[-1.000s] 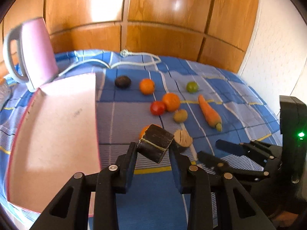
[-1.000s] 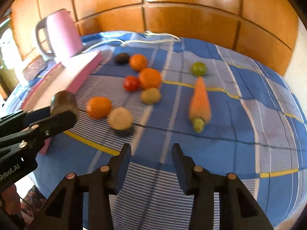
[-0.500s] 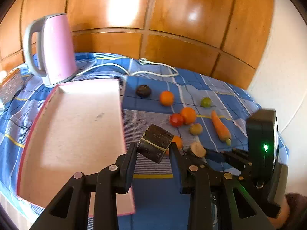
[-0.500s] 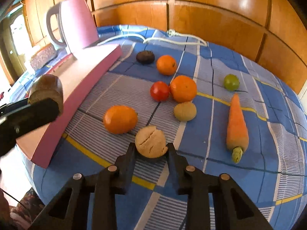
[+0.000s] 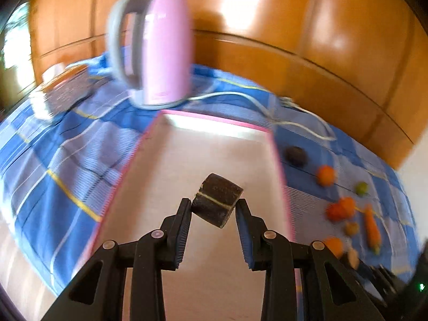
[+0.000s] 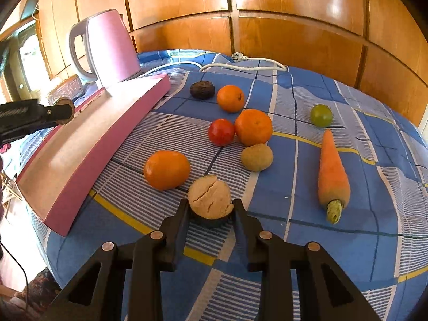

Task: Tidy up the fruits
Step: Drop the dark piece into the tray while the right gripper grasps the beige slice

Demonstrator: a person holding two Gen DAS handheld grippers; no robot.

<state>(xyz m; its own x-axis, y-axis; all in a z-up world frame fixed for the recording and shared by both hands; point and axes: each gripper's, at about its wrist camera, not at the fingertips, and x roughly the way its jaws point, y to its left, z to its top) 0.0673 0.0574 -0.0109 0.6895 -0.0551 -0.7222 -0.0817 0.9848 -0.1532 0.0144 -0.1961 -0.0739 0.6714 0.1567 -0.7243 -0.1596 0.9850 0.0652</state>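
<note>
Left gripper (image 5: 214,208) clamps brown chunk (image 5: 217,203) over seemingly bare pink tray (image 5: 214,121); right gripper (image 6: 210,208) clamps cracked biscuit (image 6: 210,196).

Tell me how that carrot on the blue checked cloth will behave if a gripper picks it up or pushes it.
The carrot looks solid and straight, so it probably stays stiff when lifted. Its taper toward the tip suggests it would curve away rather than roll straight if pushed sideways. The smooth skin and cone shape might let it slip out of the fingers unless gripped near its thick, stemmed end.
</note>
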